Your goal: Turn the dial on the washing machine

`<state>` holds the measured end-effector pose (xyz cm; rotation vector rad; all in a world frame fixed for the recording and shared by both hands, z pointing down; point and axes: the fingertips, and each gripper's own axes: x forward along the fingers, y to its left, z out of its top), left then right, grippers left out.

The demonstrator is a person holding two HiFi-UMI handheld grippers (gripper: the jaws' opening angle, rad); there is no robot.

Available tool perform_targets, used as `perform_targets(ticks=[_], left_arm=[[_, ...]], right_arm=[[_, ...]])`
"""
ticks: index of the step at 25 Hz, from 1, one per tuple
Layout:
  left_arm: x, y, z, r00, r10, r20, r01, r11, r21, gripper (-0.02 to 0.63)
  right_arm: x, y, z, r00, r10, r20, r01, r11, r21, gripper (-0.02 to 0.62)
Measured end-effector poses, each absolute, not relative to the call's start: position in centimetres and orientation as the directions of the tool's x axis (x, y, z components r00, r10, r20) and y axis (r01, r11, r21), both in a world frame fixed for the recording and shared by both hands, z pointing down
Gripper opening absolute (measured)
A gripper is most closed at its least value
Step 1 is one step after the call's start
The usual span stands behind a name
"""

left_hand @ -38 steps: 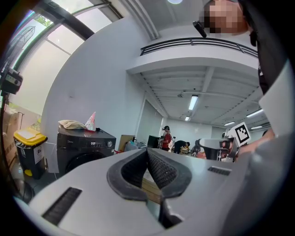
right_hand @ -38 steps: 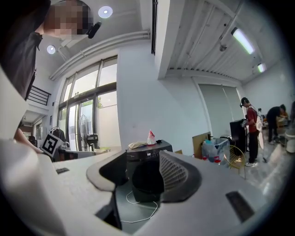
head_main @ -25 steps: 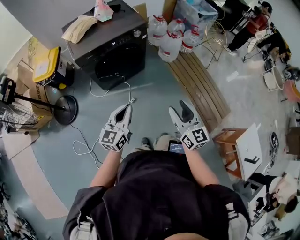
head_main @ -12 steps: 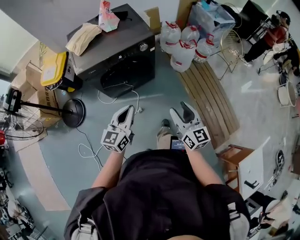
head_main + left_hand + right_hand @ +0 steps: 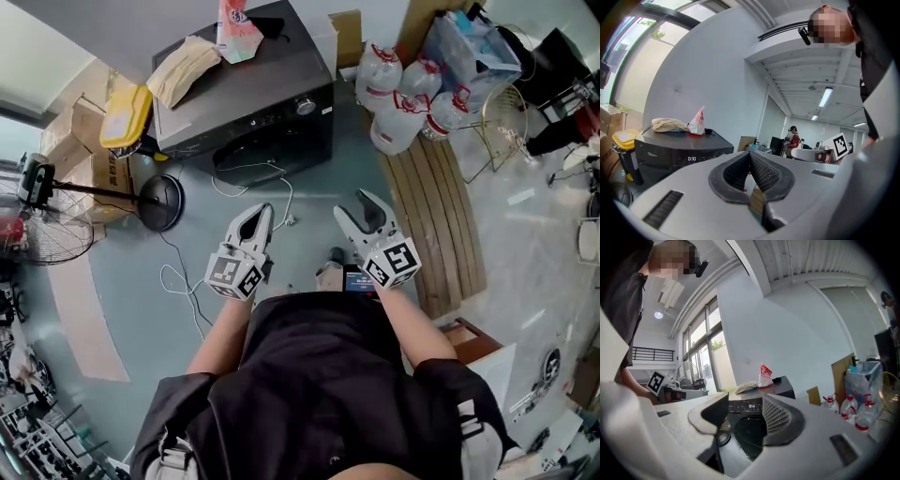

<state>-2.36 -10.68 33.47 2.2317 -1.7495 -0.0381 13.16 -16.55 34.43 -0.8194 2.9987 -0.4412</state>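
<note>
The small round silver dial [image 5: 306, 106] sits on the front panel of the dark grey front-loading washing machine [image 5: 272, 66], at its upper right corner and well apart from both grippers. We judge it rigid and smooth, probably turning in stiff clicks, so we would pinch it across its rim and twist. The heavy machine should not shift. Our right gripper [image 5: 353, 203] has its jaws apart with nothing between them. Our left gripper [image 5: 260, 210] has its tips together, empty. A tan crumpled cloth [image 5: 187, 67] lies on the machine's top.

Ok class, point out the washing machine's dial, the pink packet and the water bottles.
dial [image 5: 306, 106], head view, its round face.
pink packet [image 5: 233, 19], head view, its middle.
water bottles [image 5: 394, 129], head view, one bottle's body.
</note>
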Motion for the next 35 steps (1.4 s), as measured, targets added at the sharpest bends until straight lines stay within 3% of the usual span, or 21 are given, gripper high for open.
perform_targets(ticks=[11,23,35], left_arm=[[-5.7,-16.6,35.9,0.224,-0.955,0.192,-0.946,-0.166,0.277,-0.005],[-10.7,-24.4,41.7,0.317,-0.931,0.182,-0.888,-0.224,0.402,-0.005],[-13.0,-29.0,49.5,0.316,-0.922,0.224,-0.897,-0.213,0.387,-0.005]], right_arm=[[7.5,-25.2,37.7,-0.87,-0.48,0.118,-0.493,0.828,-0.266,0.228],[0.1,-34.0,45.8,-0.807,-0.527,0.268,-0.586,0.769,-0.254,0.256],[-4.3,-40.1,51.5,-0.777,-0.559,0.288,-0.623,0.746,-0.234,0.279]])
